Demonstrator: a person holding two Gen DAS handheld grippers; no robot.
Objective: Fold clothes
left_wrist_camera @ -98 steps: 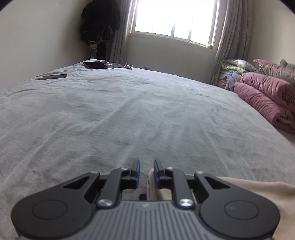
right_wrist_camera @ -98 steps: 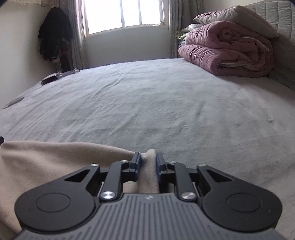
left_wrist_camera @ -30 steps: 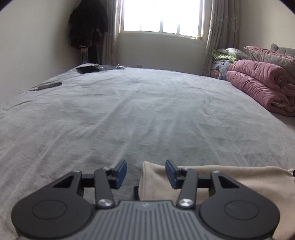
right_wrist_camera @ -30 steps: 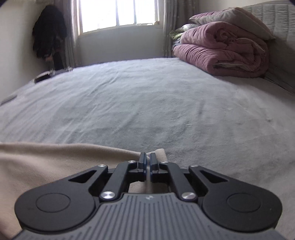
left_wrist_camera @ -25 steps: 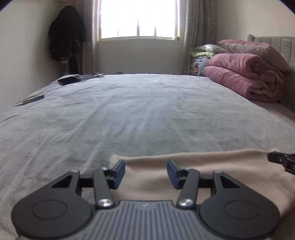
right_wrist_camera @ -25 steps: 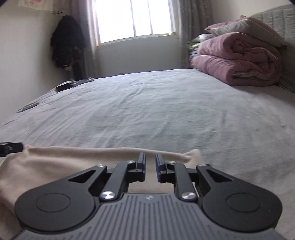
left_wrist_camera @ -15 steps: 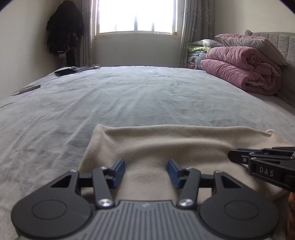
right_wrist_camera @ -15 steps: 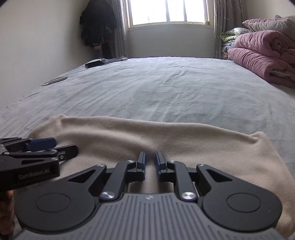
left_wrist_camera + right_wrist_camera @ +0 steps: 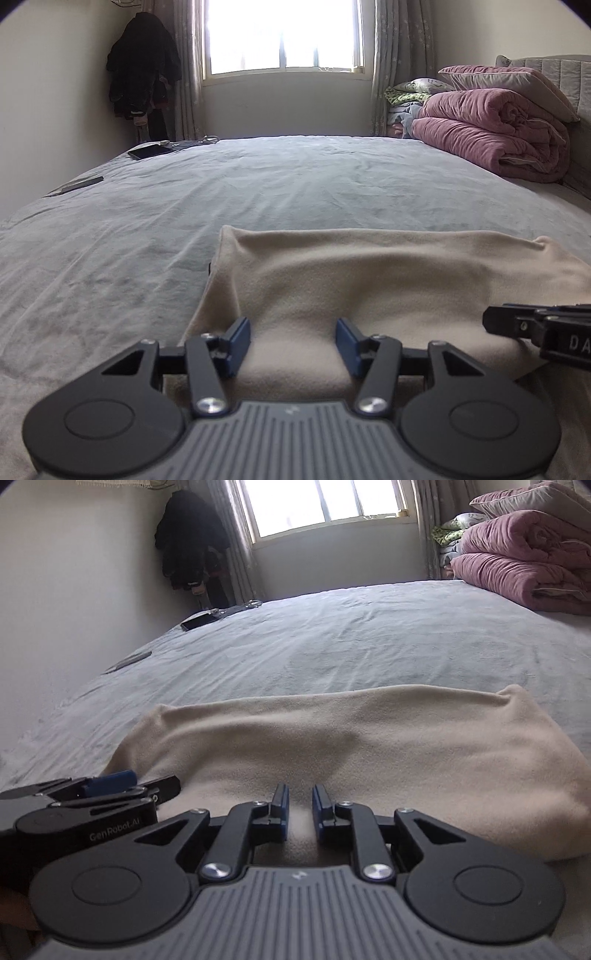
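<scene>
A beige garment (image 9: 388, 280) lies folded on the grey bed (image 9: 295, 184), near the bed's front edge, its far fold running straight across; both grippers hang just above the garment's near part. The left gripper (image 9: 292, 341) has its blue-padded fingers spread wide with only cloth showing between them, nothing gripped; the right gripper (image 9: 300, 814) has its fingers set a small gap apart, also pinching nothing. Each gripper shows in the other's view: the right one juts in at the garment's right side, the left one at its left side. Beyond the garment, at the far right corner of the bed, sits a rolled pink quilt (image 9: 491, 136) under a pillow; at the far left corner lies a dark tablet (image 9: 149, 151); a dark coat (image 9: 188, 539) hangs by the window.
</scene>
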